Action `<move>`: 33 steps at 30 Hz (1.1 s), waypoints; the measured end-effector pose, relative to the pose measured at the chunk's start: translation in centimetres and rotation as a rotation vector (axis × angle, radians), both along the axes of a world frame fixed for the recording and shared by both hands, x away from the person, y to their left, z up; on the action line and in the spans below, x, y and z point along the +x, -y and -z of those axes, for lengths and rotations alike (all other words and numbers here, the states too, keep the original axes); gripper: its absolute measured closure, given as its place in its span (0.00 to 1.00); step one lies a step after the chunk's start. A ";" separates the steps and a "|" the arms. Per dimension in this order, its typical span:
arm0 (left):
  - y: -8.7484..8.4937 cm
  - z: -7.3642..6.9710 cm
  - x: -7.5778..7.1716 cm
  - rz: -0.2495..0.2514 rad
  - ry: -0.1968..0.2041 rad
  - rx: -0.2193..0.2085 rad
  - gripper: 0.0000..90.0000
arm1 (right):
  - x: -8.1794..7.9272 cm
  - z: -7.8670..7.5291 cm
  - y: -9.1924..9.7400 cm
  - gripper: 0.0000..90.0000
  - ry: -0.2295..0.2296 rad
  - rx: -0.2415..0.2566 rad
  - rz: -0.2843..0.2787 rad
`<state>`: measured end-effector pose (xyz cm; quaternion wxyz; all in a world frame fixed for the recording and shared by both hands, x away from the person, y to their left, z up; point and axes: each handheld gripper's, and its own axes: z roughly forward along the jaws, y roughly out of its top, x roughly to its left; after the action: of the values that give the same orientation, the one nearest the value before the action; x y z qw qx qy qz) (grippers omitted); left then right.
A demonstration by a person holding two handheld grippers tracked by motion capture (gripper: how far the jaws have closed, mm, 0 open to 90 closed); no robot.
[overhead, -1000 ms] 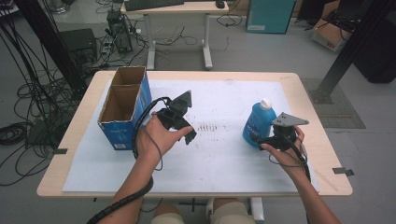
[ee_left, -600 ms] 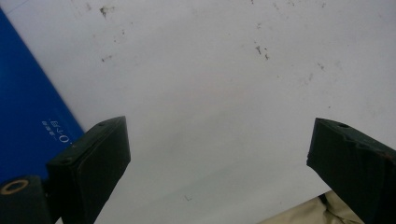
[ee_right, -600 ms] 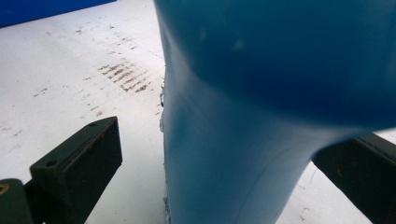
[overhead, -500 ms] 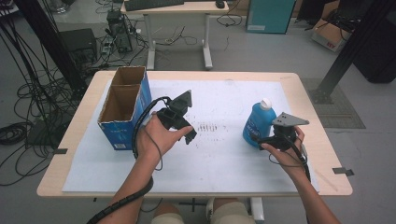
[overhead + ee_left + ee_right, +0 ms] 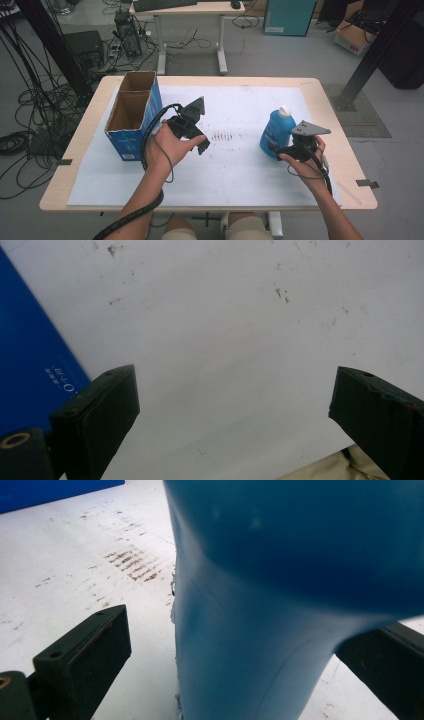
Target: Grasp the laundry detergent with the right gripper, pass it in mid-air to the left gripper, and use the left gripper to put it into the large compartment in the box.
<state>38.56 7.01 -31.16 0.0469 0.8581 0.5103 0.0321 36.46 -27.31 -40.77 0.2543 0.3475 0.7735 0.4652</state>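
My right hand-held gripper (image 5: 285,150) sits against the base of the blue bottle (image 5: 275,131), and from above my hand and the grey plate hide where its jaws meet the plastic. In the right gripper view the bottle (image 5: 280,605) stands between the two black jaws: there is a clear gap of white sheet between the left jaw and the bottle wall, and the right jaw is mostly covered by the bulge of the bottle, so I cannot tell whether it touches. The jaws are spread around the bottle, not clamped on it. That view cuts off the bottle's top; the white cap (image 5: 284,110) shows from above.

The bottle stands upright on the right part of the surface (image 5: 240,165), long axis vertical, cap pointing up, well apart from the cardboard box (image 5: 131,117) at the left.

My left hand-held gripper (image 5: 197,137) is held over the middle of the white sheet, near the box. From above its jaws are hard to make out against my hand; the left gripper view shows them (image 5: 235,405) spread wide with nothing between but sheet, the blue side of the box (image 5: 30,360) at the left edge, and a scrap of beige cloth at the bottom right.

The rust-coloured smudges (image 5: 222,136) lie between the two hand-held grippers.
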 end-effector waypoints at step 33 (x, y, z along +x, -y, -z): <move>-0.2 0.4 0.0 -0.004 -0.009 -0.003 0.07 | 0.2 1.1 -0.2 0.42 -0.002 0.031 -0.002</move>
<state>38.58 7.23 -31.55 0.0457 0.8571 0.5124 0.0278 36.70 -27.14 -41.88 0.2476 0.3510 0.7667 0.4771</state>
